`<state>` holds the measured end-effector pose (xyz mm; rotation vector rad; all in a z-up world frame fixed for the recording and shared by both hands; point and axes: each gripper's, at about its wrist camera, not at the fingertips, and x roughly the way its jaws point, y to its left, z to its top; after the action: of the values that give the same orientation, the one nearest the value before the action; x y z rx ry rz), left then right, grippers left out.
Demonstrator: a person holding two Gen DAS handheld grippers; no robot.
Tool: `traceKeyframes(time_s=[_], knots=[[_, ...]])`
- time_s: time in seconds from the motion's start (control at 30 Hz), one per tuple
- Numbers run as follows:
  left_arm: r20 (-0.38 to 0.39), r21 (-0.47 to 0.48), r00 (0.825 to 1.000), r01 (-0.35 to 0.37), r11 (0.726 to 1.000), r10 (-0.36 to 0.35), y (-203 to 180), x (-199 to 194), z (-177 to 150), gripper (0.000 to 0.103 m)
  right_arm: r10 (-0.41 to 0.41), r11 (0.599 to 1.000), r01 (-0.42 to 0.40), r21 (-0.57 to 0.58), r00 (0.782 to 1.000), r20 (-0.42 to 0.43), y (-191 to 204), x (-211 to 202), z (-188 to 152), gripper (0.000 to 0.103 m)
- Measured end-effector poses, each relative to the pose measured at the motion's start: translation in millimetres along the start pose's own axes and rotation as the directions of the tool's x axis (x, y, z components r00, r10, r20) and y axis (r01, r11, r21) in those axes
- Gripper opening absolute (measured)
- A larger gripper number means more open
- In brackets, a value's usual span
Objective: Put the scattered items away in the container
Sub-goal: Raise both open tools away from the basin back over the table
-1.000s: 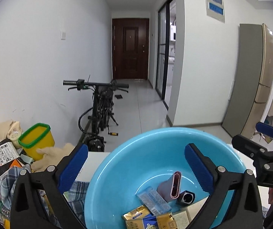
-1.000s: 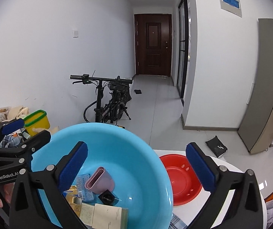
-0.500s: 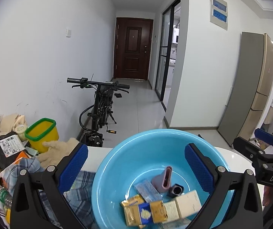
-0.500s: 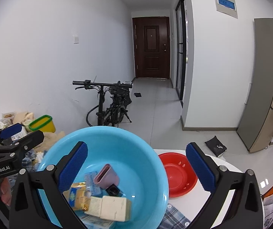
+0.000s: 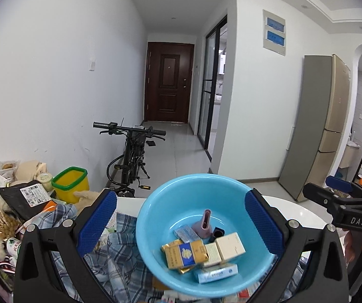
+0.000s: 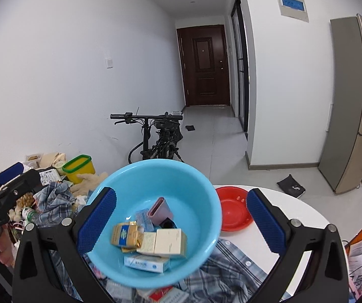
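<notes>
A light blue basin (image 5: 196,177) (image 6: 155,162) sits on a plaid shirt (image 5: 120,260) (image 6: 231,265) on the round white table (image 6: 284,202). In it lie a gold and blue packet (image 5: 184,251) (image 6: 125,236), a cream box (image 5: 230,246) (image 6: 169,243), a pale blue box (image 5: 216,273) (image 6: 146,263), a mauve holder (image 5: 203,227) (image 6: 159,209) and a small black piece (image 5: 217,233). My left gripper (image 5: 179,221) and right gripper (image 6: 181,218) are both open and empty, held above and in front of the basin. More small boxes (image 6: 165,295) peek out under its near edge.
A red dish (image 6: 234,212) lies just right of the basin. To the left are a yellow tub with a green rim (image 5: 71,184) (image 6: 78,168) and a pile of bags and snacks (image 5: 16,202). A bicycle (image 5: 130,156) leans on the wall beyond the table.
Both grippers have drawn back and up from the basin, so it looks smaller and lower and more of its contents show. Their jaws stayed wide apart.
</notes>
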<state>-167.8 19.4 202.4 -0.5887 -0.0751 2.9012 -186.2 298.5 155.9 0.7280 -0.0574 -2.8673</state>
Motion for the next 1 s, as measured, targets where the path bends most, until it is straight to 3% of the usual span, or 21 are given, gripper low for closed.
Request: traceKeyframes(time_s=[0.33,0.67,0.83,1.0], knots=[[0.03,0.016,1.0,-0.011,1.0,0.01,-6.1,-35.5,-4.8,0.103,-0.018,0.999,0.019,-0.036,1.0,0.024,6.7,-34.8,-8.3,0.103],[0.049,0.068,0.998,-0.029,0.997,0.026,-11.0,-74.0,-32.1,0.103,-0.02,0.997,0.023,-0.067,0.999,0.035,10.4,-71.6,-39.3,0.103],[0.075,0.033,0.997,-0.017,0.999,0.015,-5.4,-92.6,-40.7,0.103,0.024,0.998,-0.022,-0.057,0.999,0.034,13.2,-94.1,-57.4,0.103],[0.08,0.028,0.997,-0.003,1.0,0.001,-3.6,-105.3,-43.6,0.103,0.016,0.995,-0.011,-0.099,0.998,0.055,19.6,-110.3,-66.1,0.103]])
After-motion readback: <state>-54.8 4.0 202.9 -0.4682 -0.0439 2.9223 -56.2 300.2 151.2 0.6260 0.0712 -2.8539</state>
